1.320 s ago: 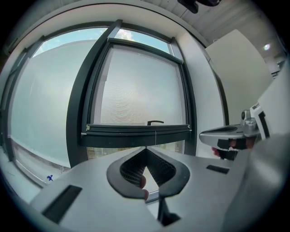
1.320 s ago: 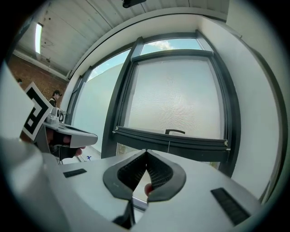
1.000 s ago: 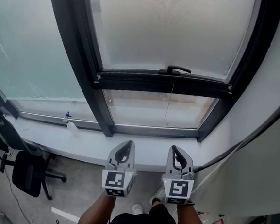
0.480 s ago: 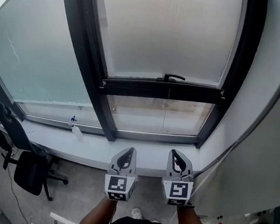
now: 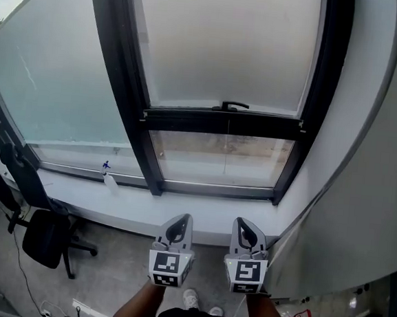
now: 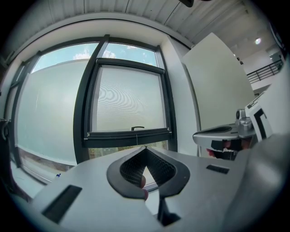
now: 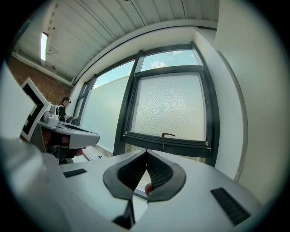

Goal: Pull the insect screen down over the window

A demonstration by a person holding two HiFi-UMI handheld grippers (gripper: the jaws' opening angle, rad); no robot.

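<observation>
Left tongs (image 5: 181,220) and right tongs (image 5: 243,224) both closed, empty, well back from the window (image 5: 119,78). Insect screen (image 5: 222,46) covers most of the pane; uncovered strip under its handle (image 5: 234,106). Looks like approach: reach handle, open, grip, pull down.

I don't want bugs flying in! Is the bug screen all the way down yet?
Nearly. Done: the insect screen covers most of the window, its pull bar sitting low. In hand: nothing; the left gripper and right gripper are shut, empty, away from the window. Left: a clear strip under the bar is uncovered, so the bar must reach the bottom frame.
</observation>
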